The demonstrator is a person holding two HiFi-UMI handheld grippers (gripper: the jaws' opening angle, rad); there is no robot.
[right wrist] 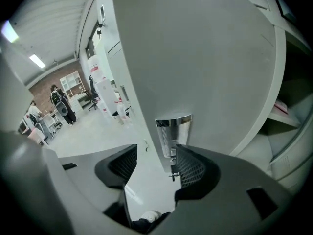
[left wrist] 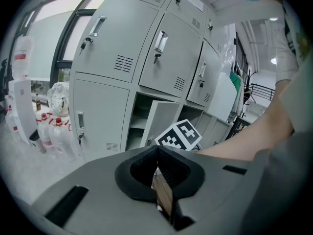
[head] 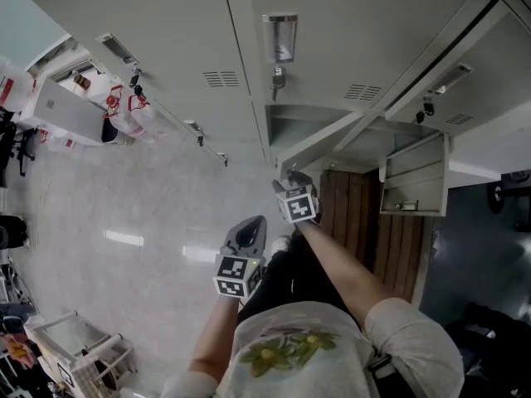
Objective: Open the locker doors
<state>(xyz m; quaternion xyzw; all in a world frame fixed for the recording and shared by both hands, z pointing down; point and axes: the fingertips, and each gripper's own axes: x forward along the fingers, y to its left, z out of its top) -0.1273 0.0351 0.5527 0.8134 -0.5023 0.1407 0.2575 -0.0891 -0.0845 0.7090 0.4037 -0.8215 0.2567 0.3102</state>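
Grey lockers (head: 166, 31) fill the top of the head view. One lower locker door (right wrist: 205, 58) stands swung out, with its shelves (right wrist: 288, 109) bare to the right. Its chrome handle (right wrist: 172, 131) with a key under it lies just beyond the tips of my right gripper (right wrist: 155, 153). That gripper is open, and its pads do not press on the handle. In the head view the right gripper (head: 287, 181) is at the edge of this door (head: 319, 143). My left gripper (left wrist: 157, 151) hangs back and lower, shut and empty; it appears in the head view too (head: 253, 225).
A second locker door (head: 415, 185) stands open at the right above a wooden bench (head: 365, 214). Bottles (left wrist: 51, 131) stand by the lockers at the left. A white wire basket (head: 79, 351) sits on the floor. People (right wrist: 61, 102) stand far off.
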